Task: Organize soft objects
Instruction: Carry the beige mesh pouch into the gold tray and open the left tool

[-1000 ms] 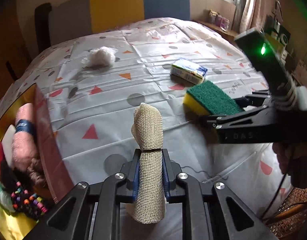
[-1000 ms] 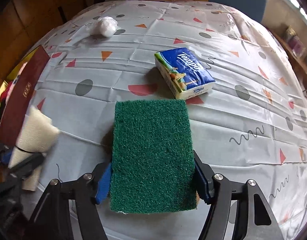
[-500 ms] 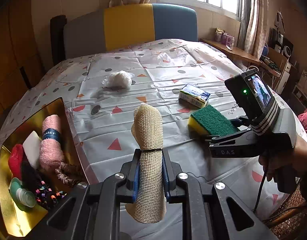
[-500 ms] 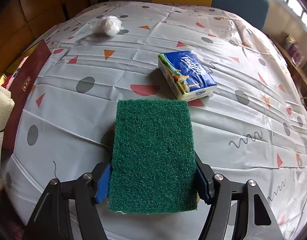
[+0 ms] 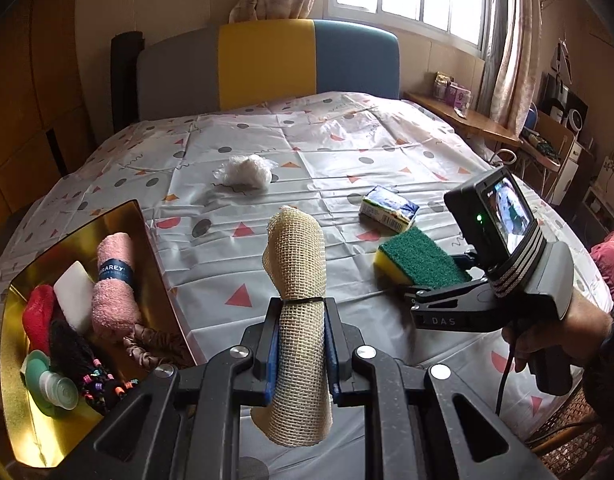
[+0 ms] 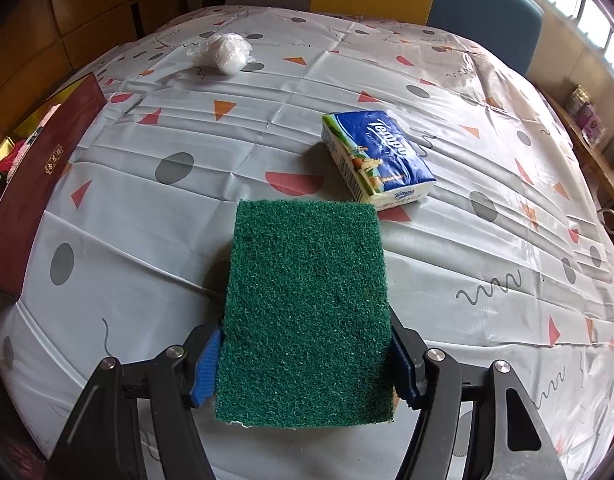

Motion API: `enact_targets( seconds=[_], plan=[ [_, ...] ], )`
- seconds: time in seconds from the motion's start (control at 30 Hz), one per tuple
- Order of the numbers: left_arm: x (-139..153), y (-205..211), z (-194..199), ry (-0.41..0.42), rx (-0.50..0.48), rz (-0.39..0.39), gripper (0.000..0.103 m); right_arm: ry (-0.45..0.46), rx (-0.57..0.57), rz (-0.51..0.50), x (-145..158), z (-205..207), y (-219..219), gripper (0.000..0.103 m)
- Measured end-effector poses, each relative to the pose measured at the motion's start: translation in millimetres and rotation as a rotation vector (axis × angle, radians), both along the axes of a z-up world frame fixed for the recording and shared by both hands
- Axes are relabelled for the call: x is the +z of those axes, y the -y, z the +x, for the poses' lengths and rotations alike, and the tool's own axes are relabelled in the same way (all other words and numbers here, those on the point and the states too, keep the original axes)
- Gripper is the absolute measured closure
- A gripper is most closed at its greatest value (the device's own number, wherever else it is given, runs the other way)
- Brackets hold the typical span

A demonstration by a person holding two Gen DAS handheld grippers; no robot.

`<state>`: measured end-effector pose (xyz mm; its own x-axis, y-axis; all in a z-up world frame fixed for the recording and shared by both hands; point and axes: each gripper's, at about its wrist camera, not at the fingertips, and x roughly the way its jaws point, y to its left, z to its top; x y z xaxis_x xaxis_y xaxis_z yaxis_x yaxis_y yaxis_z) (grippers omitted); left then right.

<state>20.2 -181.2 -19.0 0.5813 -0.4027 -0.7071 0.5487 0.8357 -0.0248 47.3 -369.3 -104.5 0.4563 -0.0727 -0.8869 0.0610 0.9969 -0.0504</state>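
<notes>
Between my left tongs I hold a beige mesh roll, clamped at its middle with a black band just above the pads; it stands upright above the table. My right tongs are closed on a sponge, green scouring face up, yellow foam showing underneath in the left view.

Left of the roll, an open gold-lined box rests at the table edge. It contains a pink rolled towel, a white block, a red item and dark beaded pieces; I cannot identify the latter clearly.

Beyond the sponge, a tissue pack lies on the patterned cloth, just apart from the sponge's far edge. Farther off, a white wrapped ball sits well apart from both.
</notes>
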Motion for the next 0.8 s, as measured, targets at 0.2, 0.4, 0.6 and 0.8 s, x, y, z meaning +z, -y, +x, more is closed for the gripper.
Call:
enact_targets(
  seconds=[0.2,0.4,0.6,0.8],
  plan=[
    [6,-7,0,-0.004,0.016,-0.018,0.085,0.009,0.003,-0.006,0,-2,-1,0.035],
    [13,-19,3,-0.004,0.043,-0.041,0.085,0.015,0.009,-0.013,0,-2,-1,0.035],
    [19,-37,8,-0.008,0.075,-0.064,0.085,0.017,0.012,-0.017,0,-3,-1,0.035],
    [22,-62,15,-0.018,0.129,-0.083,0.085,0.019,0.014,-0.021,0,-3,-1,0.035]
  ],
)
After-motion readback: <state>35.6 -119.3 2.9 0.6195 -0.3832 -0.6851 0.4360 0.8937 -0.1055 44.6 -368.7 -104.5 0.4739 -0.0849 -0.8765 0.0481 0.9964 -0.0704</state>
